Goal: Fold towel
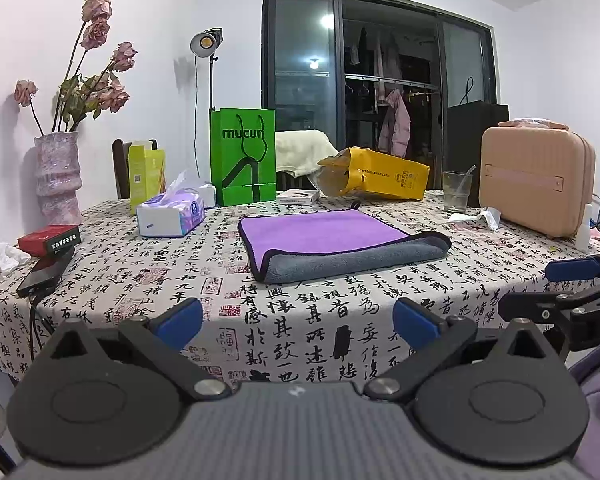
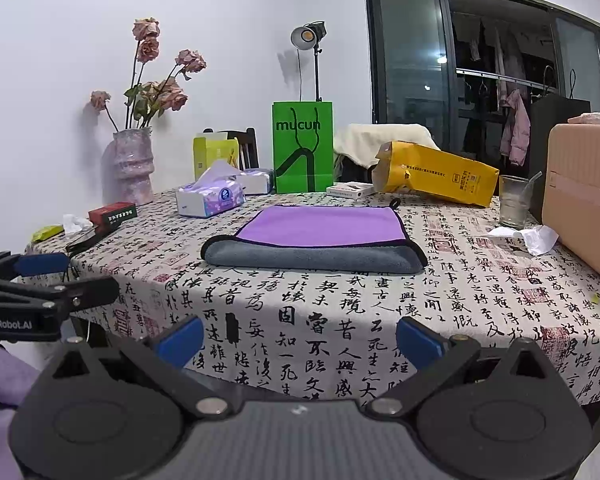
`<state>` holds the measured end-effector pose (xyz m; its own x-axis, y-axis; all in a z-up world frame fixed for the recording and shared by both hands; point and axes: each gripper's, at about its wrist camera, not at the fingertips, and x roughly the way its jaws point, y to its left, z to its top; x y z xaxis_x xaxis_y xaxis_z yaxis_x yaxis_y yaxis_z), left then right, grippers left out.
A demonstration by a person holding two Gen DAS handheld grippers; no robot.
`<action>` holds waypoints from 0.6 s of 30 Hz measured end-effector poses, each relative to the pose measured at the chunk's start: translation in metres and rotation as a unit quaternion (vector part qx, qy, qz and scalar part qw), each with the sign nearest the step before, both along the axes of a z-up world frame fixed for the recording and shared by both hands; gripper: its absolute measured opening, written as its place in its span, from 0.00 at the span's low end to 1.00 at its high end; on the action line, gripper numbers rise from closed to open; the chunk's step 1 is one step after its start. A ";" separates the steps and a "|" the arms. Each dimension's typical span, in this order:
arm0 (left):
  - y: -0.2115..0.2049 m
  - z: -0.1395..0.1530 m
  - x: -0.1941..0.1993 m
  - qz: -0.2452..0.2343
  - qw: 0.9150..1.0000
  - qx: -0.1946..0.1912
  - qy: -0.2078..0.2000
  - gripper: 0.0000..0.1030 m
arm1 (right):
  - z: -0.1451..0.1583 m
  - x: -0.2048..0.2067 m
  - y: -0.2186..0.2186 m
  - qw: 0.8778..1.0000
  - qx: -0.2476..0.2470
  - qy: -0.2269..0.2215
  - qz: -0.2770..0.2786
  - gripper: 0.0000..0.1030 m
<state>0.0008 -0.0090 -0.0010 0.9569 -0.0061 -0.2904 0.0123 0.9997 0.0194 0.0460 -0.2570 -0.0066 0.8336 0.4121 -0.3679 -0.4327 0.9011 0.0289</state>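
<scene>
A towel, purple on top and grey underneath (image 1: 332,240), lies on the table with its near edge folded over, showing a grey band. It also shows in the right wrist view (image 2: 316,236). My left gripper (image 1: 298,322) is open and empty, held back from the table's near edge, well short of the towel. My right gripper (image 2: 300,342) is open and empty, also off the near edge. Each gripper shows at the side of the other's view: the right one (image 1: 556,284) and the left one (image 2: 60,280).
The table wears a calligraphy-print cloth (image 1: 300,320). Behind the towel stand a green bag (image 1: 244,156), a yellow bag (image 1: 376,174), a tissue pack (image 1: 170,214), a vase (image 1: 58,176), a glass (image 1: 456,192) and a pink case (image 1: 536,180). A red box (image 1: 48,240) and phone lie at left.
</scene>
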 end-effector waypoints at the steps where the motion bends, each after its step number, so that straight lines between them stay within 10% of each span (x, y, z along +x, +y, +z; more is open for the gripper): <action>1: 0.000 0.000 0.000 0.000 1.000 0.000 0.000 1.00 | 0.000 0.000 0.000 1.000 0.000 0.000 0.000 1.00; 18: -0.001 0.000 0.000 0.000 1.000 0.000 0.000 1.00 | -0.002 0.001 0.000 1.000 0.004 0.004 -0.001 1.00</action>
<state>0.0008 -0.0098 -0.0010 0.9568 -0.0060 -0.2907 0.0123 0.9997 0.0201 0.0474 -0.2572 -0.0084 0.8317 0.4129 -0.3712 -0.4300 0.9019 0.0396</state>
